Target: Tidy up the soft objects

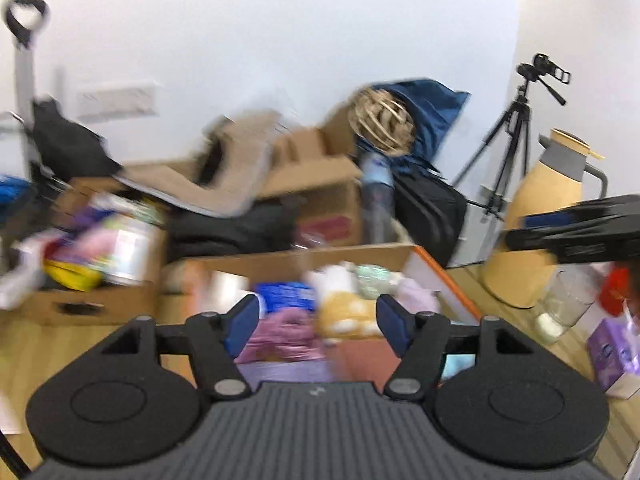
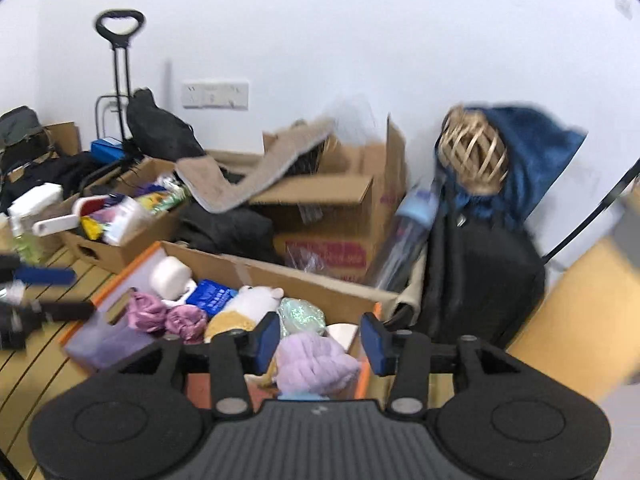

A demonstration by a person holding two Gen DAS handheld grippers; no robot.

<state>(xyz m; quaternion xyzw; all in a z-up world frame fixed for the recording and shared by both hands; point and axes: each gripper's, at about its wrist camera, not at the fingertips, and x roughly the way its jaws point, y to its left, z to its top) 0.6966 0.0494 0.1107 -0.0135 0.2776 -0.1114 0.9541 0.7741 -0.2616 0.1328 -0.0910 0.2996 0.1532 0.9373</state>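
Observation:
An open cardboard box with orange edges holds soft things: a white and yellow plush toy, pink scrunched cloths, a lilac fluffy piece, a white roll and a blue packet. My right gripper is open and empty just above the box's near end, over the lilac piece. My left gripper is open and empty before the same box, where the plush and pink cloth show blurred. The left gripper also shows at the right wrist view's left edge.
Behind stand more cardboard boxes with a beige mat, a black bag, a wicker ball on blue cloth, and a box of household items. A tan jug, a glass jar and a tripod stand at right.

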